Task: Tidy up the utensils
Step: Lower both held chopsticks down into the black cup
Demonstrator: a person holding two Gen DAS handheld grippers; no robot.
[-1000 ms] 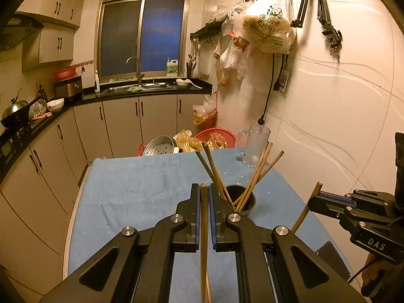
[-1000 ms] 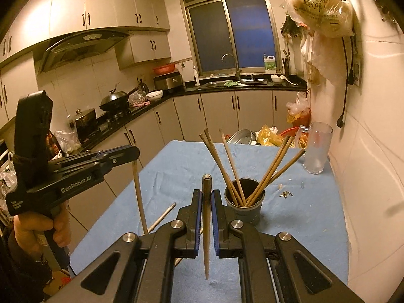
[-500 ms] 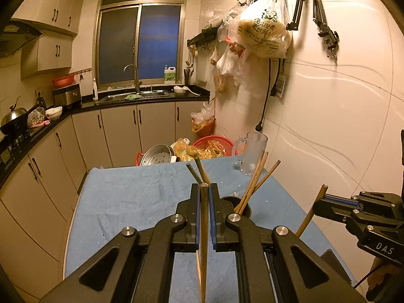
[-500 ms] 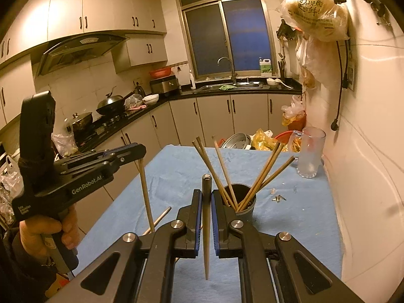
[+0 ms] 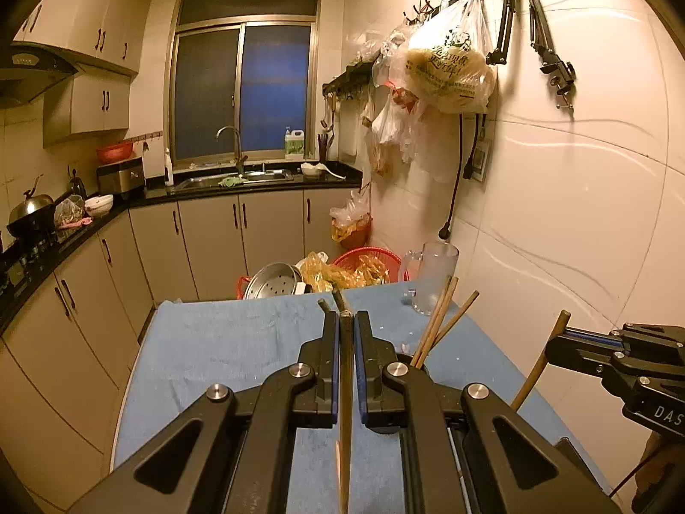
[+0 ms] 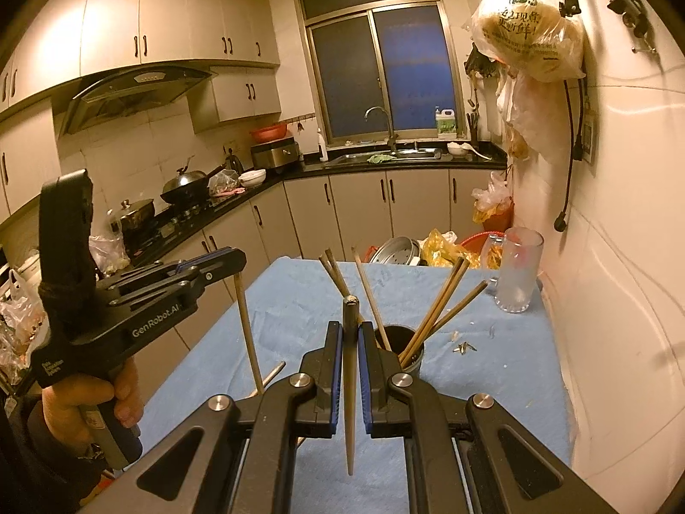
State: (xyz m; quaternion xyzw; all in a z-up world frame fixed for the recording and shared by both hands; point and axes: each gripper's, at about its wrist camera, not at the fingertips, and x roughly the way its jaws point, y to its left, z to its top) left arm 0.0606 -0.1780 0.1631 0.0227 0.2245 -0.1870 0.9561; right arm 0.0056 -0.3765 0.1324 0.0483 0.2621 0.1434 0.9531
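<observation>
While both your grippers hang over the blue table [image 5: 239, 342], each is clamped on one chopstick: left gripper [image 5: 345, 334] on a near-upright stick [image 5: 345, 402], right gripper [image 6: 351, 342] on its own chopstick [image 6: 350, 385]. The dark cup [image 6: 404, 342] of chopsticks sits just ahead of both. Bare cloth lies left of it; the wall-side edge is close on the right.

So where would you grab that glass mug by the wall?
By its handle, coming in from the side away from the wall. The glass mug stands upright on the table, and the handle loop sticks out that way, probably the easiest part to pinch.
</observation>
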